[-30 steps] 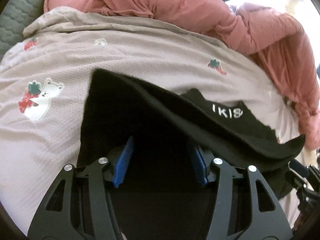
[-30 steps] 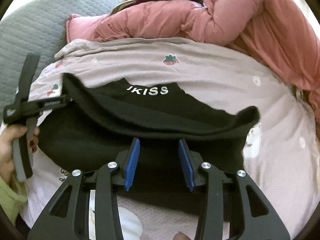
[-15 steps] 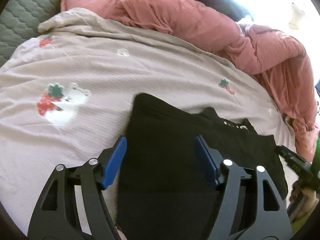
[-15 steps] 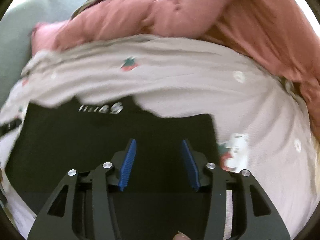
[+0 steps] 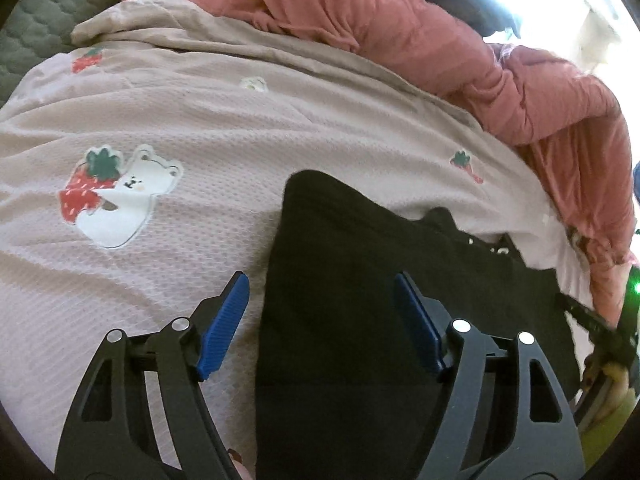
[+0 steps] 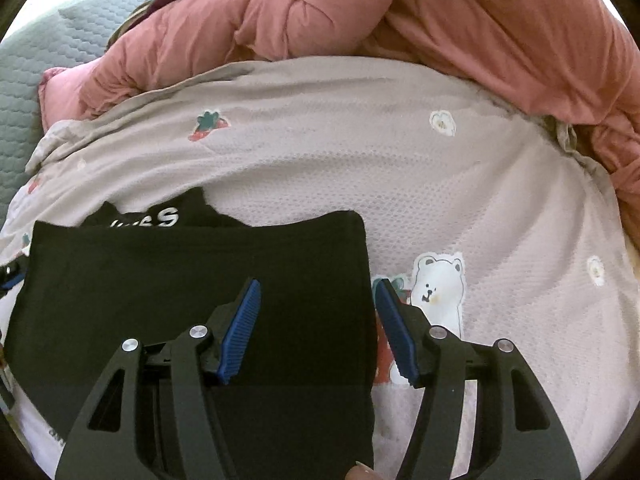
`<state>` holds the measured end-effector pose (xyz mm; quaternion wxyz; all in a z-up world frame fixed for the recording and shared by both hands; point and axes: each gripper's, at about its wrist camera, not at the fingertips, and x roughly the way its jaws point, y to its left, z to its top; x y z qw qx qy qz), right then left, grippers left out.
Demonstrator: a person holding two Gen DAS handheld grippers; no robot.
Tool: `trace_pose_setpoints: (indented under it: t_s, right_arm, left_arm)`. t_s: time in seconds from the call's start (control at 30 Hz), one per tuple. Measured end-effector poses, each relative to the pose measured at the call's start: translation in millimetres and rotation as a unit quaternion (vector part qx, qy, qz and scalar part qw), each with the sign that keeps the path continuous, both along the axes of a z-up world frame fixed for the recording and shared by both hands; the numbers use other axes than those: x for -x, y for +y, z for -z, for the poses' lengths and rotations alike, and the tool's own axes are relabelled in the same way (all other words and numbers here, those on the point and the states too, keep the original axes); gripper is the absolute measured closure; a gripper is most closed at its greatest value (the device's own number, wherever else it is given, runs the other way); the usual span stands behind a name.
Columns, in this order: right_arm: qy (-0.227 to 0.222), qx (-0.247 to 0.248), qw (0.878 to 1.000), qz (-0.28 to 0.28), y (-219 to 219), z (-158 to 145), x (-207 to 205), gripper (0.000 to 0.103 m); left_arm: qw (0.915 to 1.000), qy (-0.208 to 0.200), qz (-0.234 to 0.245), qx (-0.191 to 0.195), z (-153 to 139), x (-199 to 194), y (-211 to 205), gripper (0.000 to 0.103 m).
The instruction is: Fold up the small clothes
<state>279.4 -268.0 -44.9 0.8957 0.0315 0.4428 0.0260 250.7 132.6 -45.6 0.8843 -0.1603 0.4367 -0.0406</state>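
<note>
Black garment (image 6: 192,292): soft, light, limp; folded flat on my bedspread (image 6: 400,168). Best pinched at its corners, probably. My left gripper (image 5: 320,312) wide, right gripper (image 6: 316,320) opening; both straddle its side edges, unpinched.

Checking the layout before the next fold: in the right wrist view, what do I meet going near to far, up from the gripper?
right gripper, jaws opening → black garment → strawberry-print blanket → pink quilt
</note>
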Motion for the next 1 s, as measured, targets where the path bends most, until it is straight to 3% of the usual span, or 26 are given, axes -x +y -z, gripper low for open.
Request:
trace_pose_setpoints:
  t_s: [0.07, 0.13, 0.2, 0.27, 0.3, 0.43, 0.5, 0.63, 0.83, 0.93, 1.0]
  right_arm:
    - [0.003, -0.007, 1.0, 0.005, -1.7, 4.6, -5.1, 0.046]
    - [0.001, -0.019, 1.0, 0.005, -3.8, 8.9, -6.2, 0.058]
    - [-0.008, -0.019, 1.0, 0.003, -3.5, 10.1, -3.6, 0.07]
    - [-0.024, -0.015, 1.0, -0.003, -2.4, 7.9, 1.6, 0.088]
    - [-0.036, -0.011, 0.999, -0.006, -2.0, 3.3, 5.8, 0.095]
    - [-0.087, -0.014, 0.996, -0.012, -4.3, -20.0, 18.1, 0.095]
    - [-0.106, -0.014, 0.994, -0.002, -8.4, -30.0, 20.9, 0.095]
    - [-0.089, -0.001, 0.996, 0.004, -10.0, -20.8, 11.0, 0.095]
    - [-0.043, 0.038, 0.998, 0.012, -3.8, 18.0, 5.2, 0.093]
    - [-0.043, 0.045, 0.998, 0.021, -3.9, 20.4, 7.9, 0.089]
    - [-0.041, 0.052, 0.997, 0.027, -5.2, 18.9, 9.3, 0.08]
  left_arm:
    - [0.9998, -0.001, 0.01, -0.016, 1.9, -1.8, -7.1, 0.036]
    - [0.9994, -0.005, 0.017, -0.031, 3.5, -1.9, -12.9, 0.046]
    - [0.9986, -0.007, 0.023, -0.048, 5.1, -1.7, -17.8, 0.073]
    - [0.9976, -0.01, 0.036, -0.058, 5.8, -0.2, -22.8, 0.087]
    - [0.9973, -0.014, 0.036, -0.062, 4.6, 0.8, -23.0, 0.089]
    - [0.9954, -0.055, 0.031, -0.072, -14.1, 9.0, -21.2, 0.095]
    - [0.9936, -0.076, 0.023, -0.081, -24.2, 11.4, -21.3, 0.103]
    - [0.9932, -0.083, 0.016, -0.08, -27.8, 7.9, -19.1, 0.103]
    - [0.9936, -0.03, 0.015, -0.108, 4.3, -3.7, -21.2, 0.1]
    - [0.9936, -0.028, 0.014, -0.109, 9.1, -2.6, -19.6, 0.096]
    - [0.9932, -0.027, 0.01, -0.113, 9.4, -1.2, -18.8, 0.087]
